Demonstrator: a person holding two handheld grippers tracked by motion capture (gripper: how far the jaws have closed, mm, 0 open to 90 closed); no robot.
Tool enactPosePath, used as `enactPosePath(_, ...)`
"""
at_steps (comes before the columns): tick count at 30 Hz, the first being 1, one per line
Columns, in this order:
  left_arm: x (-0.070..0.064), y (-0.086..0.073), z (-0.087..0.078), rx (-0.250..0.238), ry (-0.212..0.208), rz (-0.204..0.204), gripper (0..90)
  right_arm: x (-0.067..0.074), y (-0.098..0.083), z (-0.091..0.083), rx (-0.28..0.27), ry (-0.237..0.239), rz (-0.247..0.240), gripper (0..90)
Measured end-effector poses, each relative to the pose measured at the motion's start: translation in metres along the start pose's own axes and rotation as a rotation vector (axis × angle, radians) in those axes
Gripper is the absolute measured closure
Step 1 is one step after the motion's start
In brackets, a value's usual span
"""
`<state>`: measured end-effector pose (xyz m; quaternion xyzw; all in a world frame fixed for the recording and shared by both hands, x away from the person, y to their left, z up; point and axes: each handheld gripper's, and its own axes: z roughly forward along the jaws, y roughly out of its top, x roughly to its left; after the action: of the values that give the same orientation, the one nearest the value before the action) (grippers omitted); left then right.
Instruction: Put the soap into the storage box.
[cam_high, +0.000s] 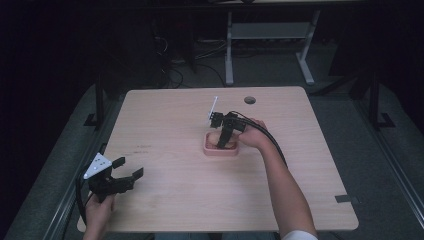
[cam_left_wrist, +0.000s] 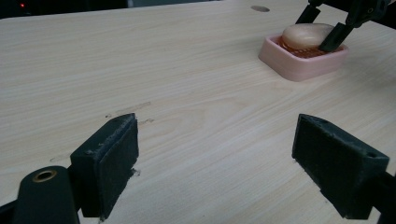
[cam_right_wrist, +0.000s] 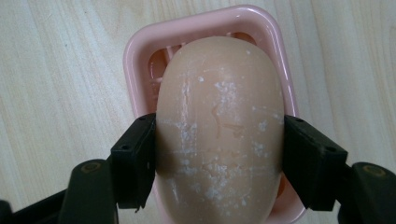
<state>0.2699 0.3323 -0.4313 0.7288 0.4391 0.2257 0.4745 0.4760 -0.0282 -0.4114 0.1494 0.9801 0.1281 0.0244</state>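
Observation:
A tan oval bar of soap (cam_right_wrist: 219, 121), flecked with white, lies in a pink soap dish (cam_right_wrist: 140, 51) at the middle of the wooden table. My right gripper (cam_right_wrist: 219, 140) reaches down into the dish, and its two black pads press the soap's two long sides. In the high view that gripper (cam_high: 226, 141) stands over the dish (cam_high: 220, 152), held by a hand coming from the right. My left gripper (cam_high: 129, 167) is near the table's front left corner, open, with nothing between its pads (cam_left_wrist: 112, 163). Its own view shows the dish (cam_left_wrist: 303, 65) and soap (cam_left_wrist: 303, 33) far off.
A round cable hole (cam_high: 249, 100) sits near the table's far edge. Bare wood (cam_left_wrist: 196, 102) stretches between the left gripper and the dish. Beyond the table stand a white desk frame (cam_high: 229, 50) and cables on a dark floor.

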Motion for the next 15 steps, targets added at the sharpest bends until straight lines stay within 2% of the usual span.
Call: enactPosePath(15,-0.0001,0.0,0.0015,-0.003,0.003,-0.01,14.3,-0.0018,-0.0003,0.003,0.002,0.001,0.003,31.7)
